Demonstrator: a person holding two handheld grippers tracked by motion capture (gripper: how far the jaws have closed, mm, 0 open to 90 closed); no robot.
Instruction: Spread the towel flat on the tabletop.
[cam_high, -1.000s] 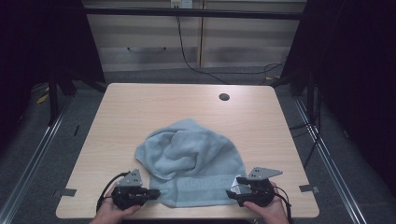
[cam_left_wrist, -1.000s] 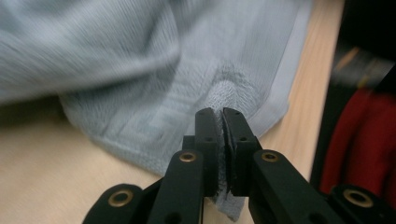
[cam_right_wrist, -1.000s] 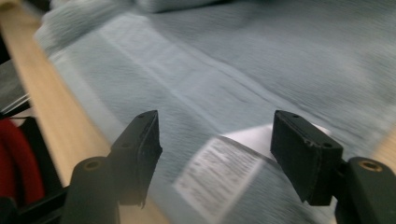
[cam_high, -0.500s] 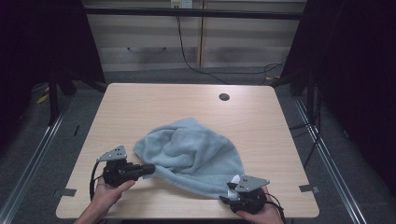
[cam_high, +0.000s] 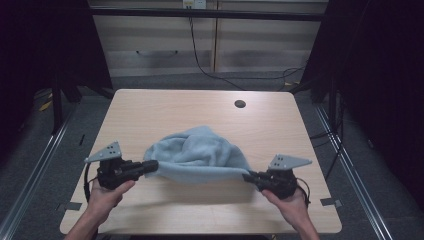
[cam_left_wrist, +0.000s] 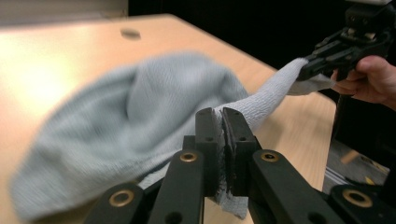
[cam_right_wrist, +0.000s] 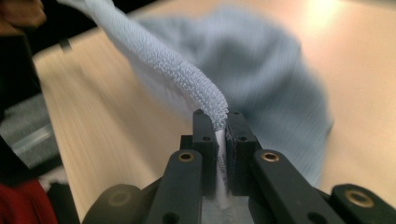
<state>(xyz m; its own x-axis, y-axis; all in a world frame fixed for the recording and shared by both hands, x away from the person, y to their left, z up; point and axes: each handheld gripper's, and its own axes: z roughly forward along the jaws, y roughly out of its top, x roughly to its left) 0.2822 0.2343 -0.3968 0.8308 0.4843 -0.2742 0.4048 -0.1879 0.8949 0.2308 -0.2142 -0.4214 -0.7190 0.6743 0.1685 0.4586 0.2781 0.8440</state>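
Observation:
A light blue towel (cam_high: 196, 156) hangs in a bunch over the middle of the wooden table (cam_high: 165, 110), with its near edge pulled taut between my two grippers. My left gripper (cam_high: 152, 166) is shut on the towel's left corner (cam_left_wrist: 219, 140), which shows pinched between the black jaws. On the right, my right gripper (cam_high: 248, 176) is shut on the other corner (cam_right_wrist: 219, 122), and the cloth (cam_right_wrist: 177, 70) rises from the jaws towards the far hand. The right gripper (cam_left_wrist: 308, 70) also appears in the left gripper view, holding the stretched edge.
A round cable hole (cam_high: 240, 104) sits near the table's far right edge. Dark curtains and metal frame rails (cam_high: 350, 165) flank the table. Cables (cam_high: 200, 55) run along the floor behind it.
Both grippers have lifted and drawn apart with the towel's corners in them. The near edge of the towel has gone from slack on the table to taut between them.

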